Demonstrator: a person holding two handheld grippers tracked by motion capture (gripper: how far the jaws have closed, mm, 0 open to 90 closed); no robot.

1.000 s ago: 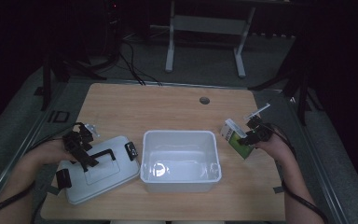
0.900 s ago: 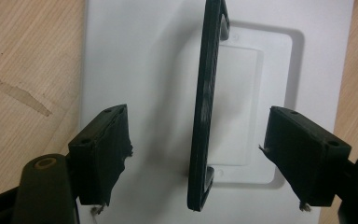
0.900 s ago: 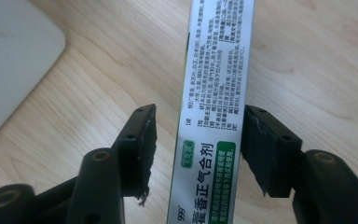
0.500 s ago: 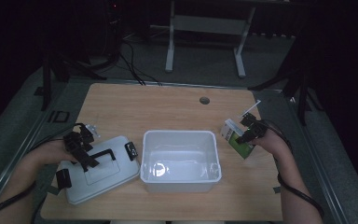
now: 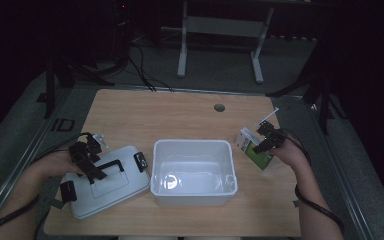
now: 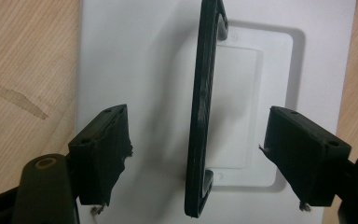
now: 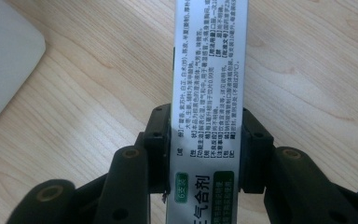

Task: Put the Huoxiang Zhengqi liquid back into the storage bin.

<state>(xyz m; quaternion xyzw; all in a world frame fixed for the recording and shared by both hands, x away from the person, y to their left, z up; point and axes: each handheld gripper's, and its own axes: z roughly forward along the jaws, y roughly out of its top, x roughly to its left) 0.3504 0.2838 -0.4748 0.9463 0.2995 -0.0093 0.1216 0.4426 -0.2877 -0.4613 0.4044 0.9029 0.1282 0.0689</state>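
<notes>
Right gripper [image 7: 206, 154] jaws just closed in, now pinching the white-and-green box [image 7: 209, 70] on both sides, box near table [image 5: 180, 112] right edge, just right of the tub [image 5: 194, 170]. Left gripper [image 6: 198, 154] spread wide, straddling the black handle [image 6: 203, 107] without touching, over the lid [image 5: 105, 182] left of tub

Between the black jaws of the right gripper [image 7: 206, 154] sits a white box [image 7: 209, 84] covered in rows of small black print, with green label patches at its near end, and the table [image 7: 307, 70] beneath it is pale wood with fine grain lines. Under the left gripper [image 6: 214, 158], also black, lies a white lid [image 6: 144, 70] crossed by a black handle [image 6: 203, 107]. Between the two grippers stands a translucent white bin [image 5: 194, 172].
</notes>
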